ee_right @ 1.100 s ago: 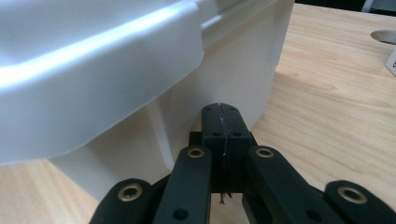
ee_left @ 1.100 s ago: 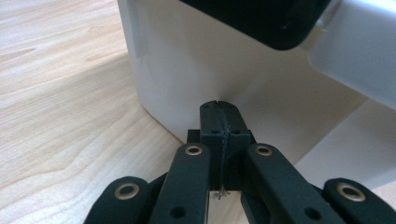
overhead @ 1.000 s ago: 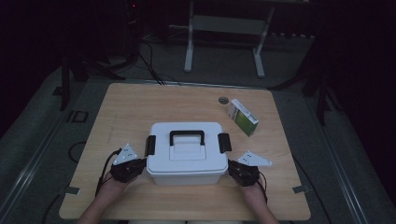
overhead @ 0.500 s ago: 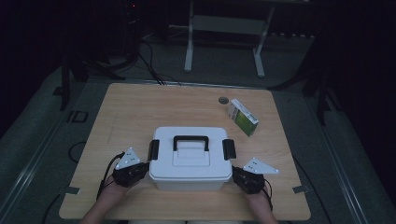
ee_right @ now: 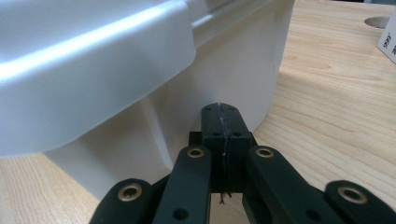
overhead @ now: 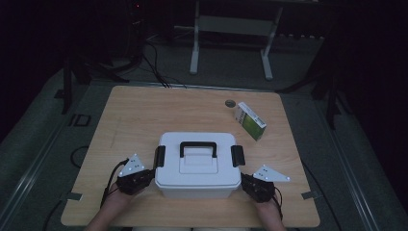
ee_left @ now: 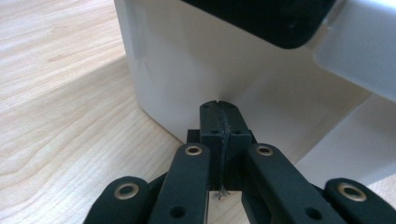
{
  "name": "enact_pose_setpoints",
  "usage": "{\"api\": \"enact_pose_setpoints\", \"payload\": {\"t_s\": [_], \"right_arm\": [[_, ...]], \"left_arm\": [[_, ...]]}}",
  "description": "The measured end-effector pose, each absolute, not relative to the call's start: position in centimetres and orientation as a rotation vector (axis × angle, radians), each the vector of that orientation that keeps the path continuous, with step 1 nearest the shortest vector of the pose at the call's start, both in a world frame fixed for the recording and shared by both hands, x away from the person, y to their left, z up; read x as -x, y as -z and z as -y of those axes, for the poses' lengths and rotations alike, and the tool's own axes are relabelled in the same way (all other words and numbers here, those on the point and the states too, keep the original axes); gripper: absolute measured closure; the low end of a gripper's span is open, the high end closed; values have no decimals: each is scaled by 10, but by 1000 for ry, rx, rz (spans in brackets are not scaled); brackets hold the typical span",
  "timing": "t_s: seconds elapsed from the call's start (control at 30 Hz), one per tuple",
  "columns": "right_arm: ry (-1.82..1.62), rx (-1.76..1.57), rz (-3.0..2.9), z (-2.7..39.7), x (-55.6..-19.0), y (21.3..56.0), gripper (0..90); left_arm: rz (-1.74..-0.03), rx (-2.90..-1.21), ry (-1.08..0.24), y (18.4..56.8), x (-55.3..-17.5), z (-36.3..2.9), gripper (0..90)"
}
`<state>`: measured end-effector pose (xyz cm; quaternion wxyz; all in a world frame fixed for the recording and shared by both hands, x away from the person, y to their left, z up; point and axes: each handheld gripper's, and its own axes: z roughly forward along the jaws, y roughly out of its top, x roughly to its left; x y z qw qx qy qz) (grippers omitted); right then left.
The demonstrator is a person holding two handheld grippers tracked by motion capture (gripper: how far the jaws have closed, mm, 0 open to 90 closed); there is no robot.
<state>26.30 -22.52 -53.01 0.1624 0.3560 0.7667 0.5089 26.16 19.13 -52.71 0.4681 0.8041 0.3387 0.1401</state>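
A white plastic box [overhead: 197,166] with a black handle [overhead: 197,145] and black side latches stands at the near middle of the wooden table [overhead: 144,115]. My left gripper [overhead: 147,177] is shut, its tip against the box's lower left wall [ee_left: 187,79] under the left latch [ee_left: 261,18]. On the other side my right gripper [overhead: 245,182] is shut too, its closed tip [ee_right: 222,109] pressed to the box's right wall [ee_right: 224,70] below the lid's rim. Nothing lies between either pair of jaws.
A green and white carton [overhead: 250,120] lies at the table's far right, beside a round hole [overhead: 231,103] in the tabletop. A white metal stand [overhead: 231,29] rises beyond the far edge. Cables trail on the floor at left.
The box and both grippers have come a little toward the near edge of the table, the grippers staying at the box's two sides.
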Motion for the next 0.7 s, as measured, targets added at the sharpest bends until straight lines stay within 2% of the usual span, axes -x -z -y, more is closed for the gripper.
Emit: {"api": "enact_pose_setpoints", "payload": {"t_s": [0.07,0.13,0.27,0.3,0.33,0.37,0.4,0.43,0.47,0.53,0.57,0.6,0.63,0.7], "right_arm": [[-1462,-1015,-2184,225,-263,531,900],[-1500,-1034,-2176,227,-266,532,900],[-1450,-1039,-2149,233,-270,533,896],[-1456,-1050,-2145,237,-273,533,854],[-1446,-1070,-2119,244,-275,532,712],[-1428,-1070,-2112,248,-276,532,657],[-1430,-1085,-2092,252,-277,532,557],[-1430,-1085,-2092,252,-277,532,557],[-1446,-1124,-2070,261,-279,533,423],[-1430,-1146,-2041,269,-279,534,336],[-1430,-1146,-2041,269,-279,534,336],[-1419,-1207,-2020,278,-280,536,271],[-1419,-1207,-2020,278,-280,536,271],[-1433,-1233,-2017,285,-280,537,140]], "left_arm": [[-832,-1962,-354,527,-263,-193,881],[-833,-1948,-327,529,-265,-197,822],[-849,-1953,-323,530,-269,-204,812],[-857,-1957,-321,530,-270,-208,811],[-864,-1977,-317,529,-271,-212,779],[-864,-1977,-317,529,-271,-212,752],[-870,-1975,-306,528,-272,-215,728],[-876,-1982,-296,527,-273,-219,728],[-876,-1995,-276,525,-275,-221,703],[-866,-2047,-242,523,-278,-228,657],[-866,-2047,-242,523,-278,-228,655],[-877,-2064,-232,522,-280,-231,625],[-886,-2073,-218,521,-282,-232,625],[-894,-2106,-209,520,-284,-235,595]]}}
